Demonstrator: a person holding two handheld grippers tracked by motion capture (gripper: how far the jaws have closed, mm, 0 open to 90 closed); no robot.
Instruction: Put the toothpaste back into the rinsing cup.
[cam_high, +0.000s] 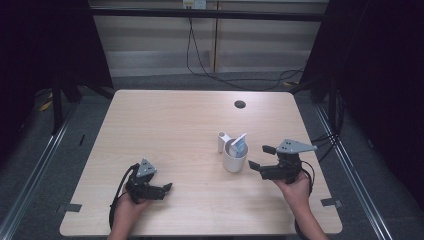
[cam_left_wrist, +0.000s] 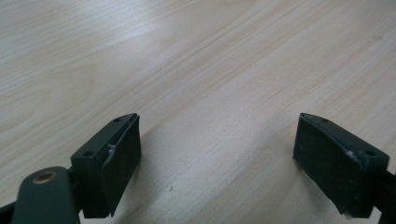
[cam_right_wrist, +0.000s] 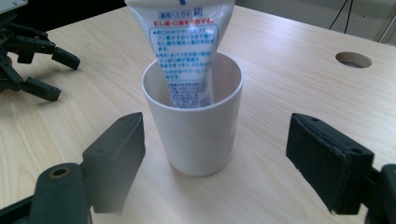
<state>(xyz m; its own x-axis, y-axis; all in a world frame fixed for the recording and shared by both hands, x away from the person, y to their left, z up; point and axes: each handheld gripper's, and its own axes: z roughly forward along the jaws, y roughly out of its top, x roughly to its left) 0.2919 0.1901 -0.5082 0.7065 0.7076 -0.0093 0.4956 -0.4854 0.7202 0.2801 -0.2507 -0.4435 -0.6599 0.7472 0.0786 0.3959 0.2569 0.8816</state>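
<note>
STEP: we judged the right claw (cam_right_wrist: 212, 154), jaws spread wide, was lining up on the white cup (cam_right_wrist: 196, 126) holding a tube (cam_right_wrist: 184, 51) | NEXT: ease forward, close gently | LEFT: left claw (cam_left_wrist: 217, 158) released, over bare table (cam_high: 175, 120) | ROOM: pale wood, dark surroundings

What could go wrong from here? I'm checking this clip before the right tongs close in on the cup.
1. The white cup stands upright on the table between the open right tongs; a one-sided touch could likely tip it.
2. The tube leans in the cup and rises above its rim, so a tilt may spill it.
3. A small white item stands close behind the cup and might get knocked.
</note>
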